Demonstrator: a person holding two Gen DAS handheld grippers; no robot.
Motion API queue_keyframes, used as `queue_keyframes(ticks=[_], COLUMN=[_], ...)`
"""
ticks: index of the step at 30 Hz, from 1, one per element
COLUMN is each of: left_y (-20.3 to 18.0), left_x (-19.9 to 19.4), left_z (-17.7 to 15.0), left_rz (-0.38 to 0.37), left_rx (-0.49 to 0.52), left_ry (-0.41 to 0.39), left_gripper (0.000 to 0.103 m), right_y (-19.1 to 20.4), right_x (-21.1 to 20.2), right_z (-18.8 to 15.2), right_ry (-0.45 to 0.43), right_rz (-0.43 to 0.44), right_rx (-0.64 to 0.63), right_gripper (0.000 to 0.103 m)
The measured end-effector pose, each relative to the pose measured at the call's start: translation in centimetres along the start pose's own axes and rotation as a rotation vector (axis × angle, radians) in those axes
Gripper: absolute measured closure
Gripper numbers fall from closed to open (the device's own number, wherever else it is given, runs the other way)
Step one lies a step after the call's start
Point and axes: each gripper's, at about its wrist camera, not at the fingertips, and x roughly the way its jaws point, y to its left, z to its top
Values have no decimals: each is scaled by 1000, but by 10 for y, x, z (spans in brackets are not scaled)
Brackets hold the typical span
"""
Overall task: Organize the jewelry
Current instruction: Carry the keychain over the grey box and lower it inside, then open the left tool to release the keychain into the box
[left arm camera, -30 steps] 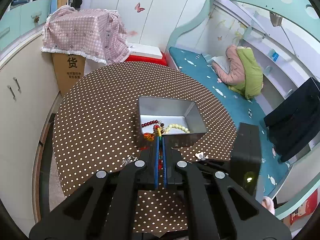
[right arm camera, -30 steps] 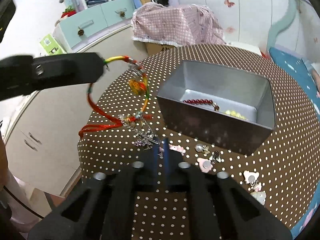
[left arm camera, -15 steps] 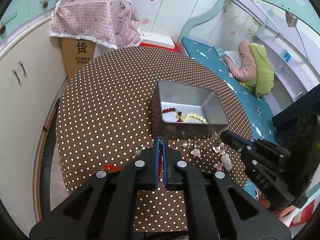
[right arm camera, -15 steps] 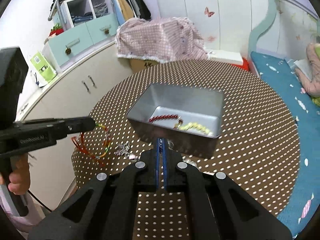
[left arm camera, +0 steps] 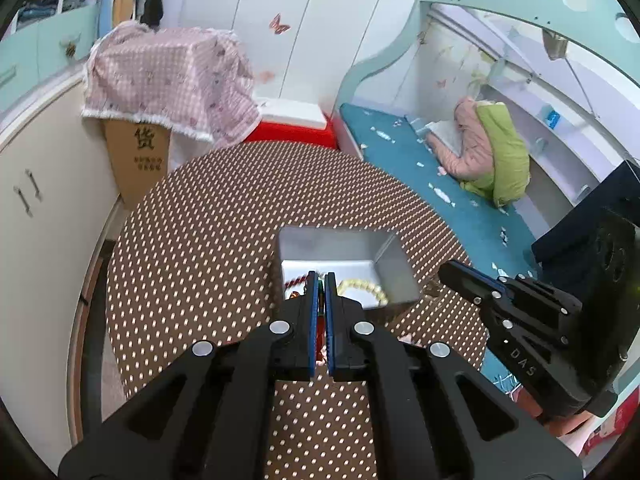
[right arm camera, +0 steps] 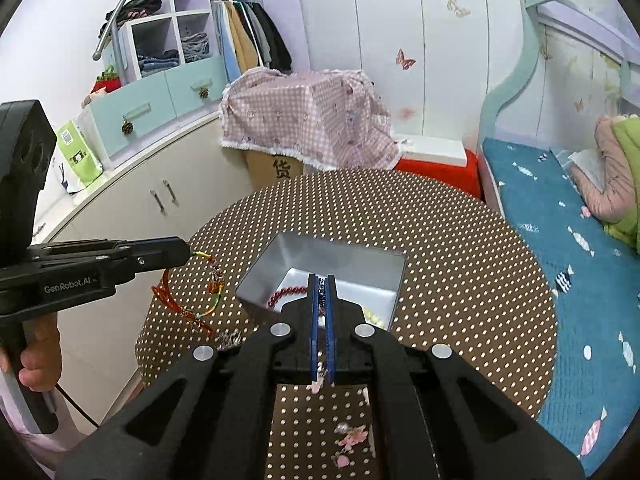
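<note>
Right wrist view: left tool [right arm camera: 188, 254] has lifted the red cord bracelet [right arm camera: 182, 300].

I'm looking at a round surface [right arm camera: 460, 248] under a brown cloth with white dots. A grey metal tin [right arm camera: 280, 268] stands on it near the middle, open at the top. On the near side I can see small pink charms [right arm camera: 352, 438] lying loose, and a silvery chain piece [right arm camera: 229, 338] beside them.
</note>
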Motion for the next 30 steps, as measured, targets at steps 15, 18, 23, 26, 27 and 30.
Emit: queue_keyframes(ticks=[15,18,23,26,27,30], left_y=[-18,-15,-12,-7,-5,0], left_x=[33,45,65,75,77,83], left_z=[39,42,43,42,41,38], left_rz=[-29,-27,-22,-16,-14,-1], left_rx=[43,39,33,24,23,14], left_ry=[-6,12,45,68,74,89], left_gripper=[99,99,99,97,95,83], right_y=[-12,-16,-21,-22,-23,-27], right_x=[18,27,42,49,51,54], right_z=[24,26,25,23,22,18], right_ry=[-25,-10,25,48,57,72], right_rz=[-21,-17,-6,-10,-14,-33], right_rx=[-2,2,14,14,16,26], right_gripper=[101,101,100,97,90,73])
